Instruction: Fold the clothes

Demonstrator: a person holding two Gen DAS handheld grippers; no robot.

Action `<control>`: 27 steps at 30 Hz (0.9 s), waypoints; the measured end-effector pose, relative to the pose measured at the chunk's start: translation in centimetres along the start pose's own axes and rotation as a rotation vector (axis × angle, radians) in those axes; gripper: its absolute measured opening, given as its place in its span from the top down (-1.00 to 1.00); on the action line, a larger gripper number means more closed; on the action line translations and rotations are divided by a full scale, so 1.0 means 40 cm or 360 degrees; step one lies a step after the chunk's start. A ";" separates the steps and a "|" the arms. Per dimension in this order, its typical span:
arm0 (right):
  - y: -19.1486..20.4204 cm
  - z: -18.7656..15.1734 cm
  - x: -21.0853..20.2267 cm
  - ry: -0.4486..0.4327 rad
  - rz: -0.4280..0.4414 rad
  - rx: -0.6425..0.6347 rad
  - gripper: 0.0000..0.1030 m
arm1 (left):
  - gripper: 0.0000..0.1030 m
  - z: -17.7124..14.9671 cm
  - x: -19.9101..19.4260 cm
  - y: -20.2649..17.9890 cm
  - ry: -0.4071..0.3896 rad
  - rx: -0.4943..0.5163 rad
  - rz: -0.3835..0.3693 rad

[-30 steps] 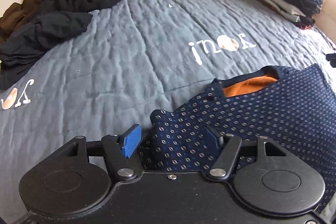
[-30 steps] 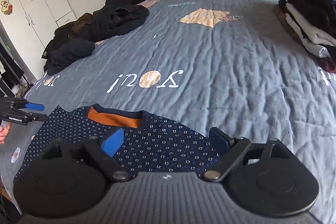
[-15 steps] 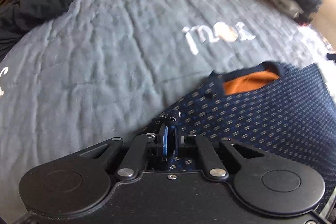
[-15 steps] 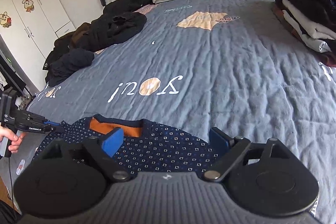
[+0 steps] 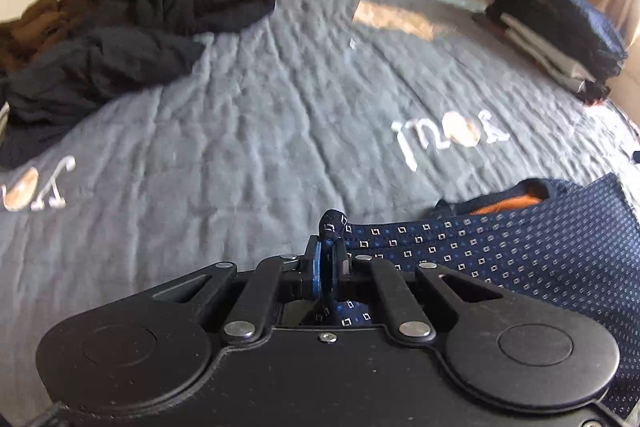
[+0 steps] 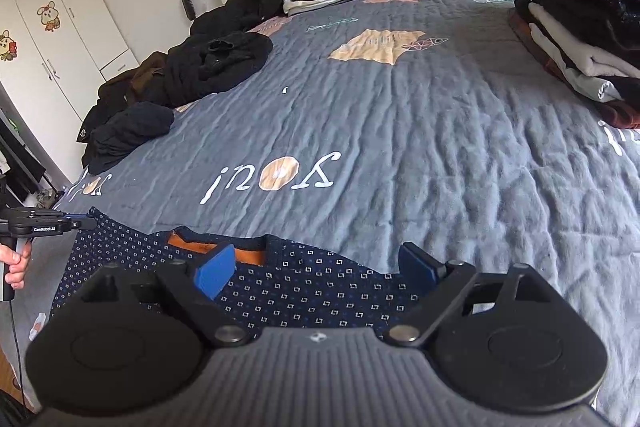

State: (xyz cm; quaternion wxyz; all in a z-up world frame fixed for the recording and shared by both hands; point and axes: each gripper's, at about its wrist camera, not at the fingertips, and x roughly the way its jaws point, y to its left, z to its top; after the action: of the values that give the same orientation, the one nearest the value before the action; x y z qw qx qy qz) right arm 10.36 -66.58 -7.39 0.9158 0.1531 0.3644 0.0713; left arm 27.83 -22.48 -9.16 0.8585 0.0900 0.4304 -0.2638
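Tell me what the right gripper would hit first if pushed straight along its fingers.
Most likely the patterned navy sweater lying between the open fingers of the right gripper, then the grey quilt beyond; depth is uncertain.

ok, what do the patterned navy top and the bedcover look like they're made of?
Patterned navy top: looks like a soft knit, matte, small woven-in square motifs, orange inner collar lining; it bunches where the left claw pinches it. Bedcover: seems a quilted cotton-like fabric, matte grey-blue, puckered stitch lines with printed patches. Exact fibres can't be told.

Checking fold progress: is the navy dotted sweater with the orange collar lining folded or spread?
Spread: the navy dotted sweater lies flat on the bed, collar showing, one corner pinched by the left gripper.
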 end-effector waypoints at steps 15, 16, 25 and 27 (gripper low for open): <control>-0.112 -0.030 0.041 0.0189 -0.0235 -0.0158 -0.72 | 0.45 -0.042 0.015 -0.026 0.0080 0.0016 0.0031; -0.112 -0.033 0.054 0.0198 -0.0238 -0.0168 -0.72 | 0.38 -0.045 0.015 -0.027 0.0083 0.0010 0.0020; -0.091 -0.046 0.112 0.0239 -0.0172 -0.0226 -0.66 | -0.31 -0.062 0.020 -0.053 0.0050 0.0104 0.0028; -0.093 -0.049 0.120 0.0258 -0.0159 -0.0201 -0.61 | -0.22 -0.064 0.028 -0.057 0.0051 0.0110 0.0025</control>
State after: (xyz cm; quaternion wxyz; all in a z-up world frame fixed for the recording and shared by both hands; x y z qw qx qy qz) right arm 12.55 -68.48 -13.10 0.8936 0.0705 0.4391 0.0605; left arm 25.40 -23.84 -11.46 0.8500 0.1272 0.4339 -0.2703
